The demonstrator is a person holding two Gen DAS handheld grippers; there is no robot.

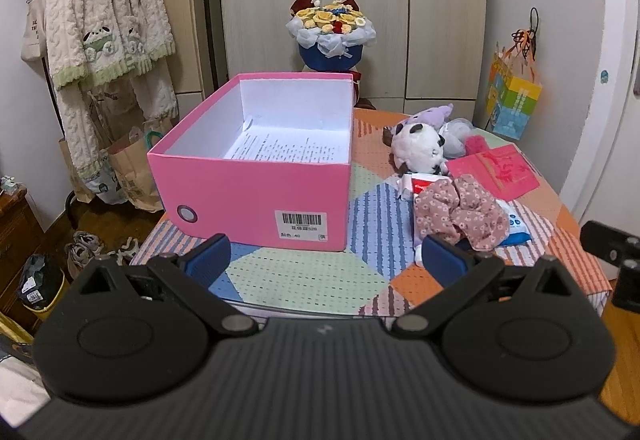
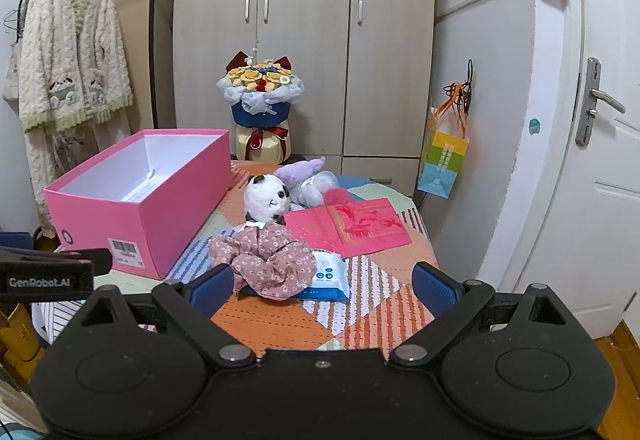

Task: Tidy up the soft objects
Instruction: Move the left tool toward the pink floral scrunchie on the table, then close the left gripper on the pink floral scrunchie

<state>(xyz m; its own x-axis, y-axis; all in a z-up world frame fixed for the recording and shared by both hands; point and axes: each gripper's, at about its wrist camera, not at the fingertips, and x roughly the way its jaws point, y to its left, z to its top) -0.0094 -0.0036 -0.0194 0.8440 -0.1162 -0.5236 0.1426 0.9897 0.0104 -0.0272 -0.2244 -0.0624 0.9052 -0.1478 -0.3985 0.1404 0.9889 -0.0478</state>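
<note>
On the patchwork table [image 2: 280, 320], the floral-dressed plush [image 2: 268, 256] lies before both open tools.

A: What colours is the open cardboard box [image 1: 256, 196]?

B: Pink outside, white inside, with a black-and-white barcode label.

A: And the quilted patchwork cloth on the surface [image 2: 280, 316]?

B: Orange, pale green, blue and white patches, striped or dotted.

A: The soft things?

B: A white-and-black plush panda [image 2: 267, 203], a lilac plush toy [image 2: 298, 171], and a dusty-pink fabric dress [image 2: 268, 256] with small white flowers.

A: The flat card folder [image 2: 348, 226]?

B: Pink-red with red markings.
</note>
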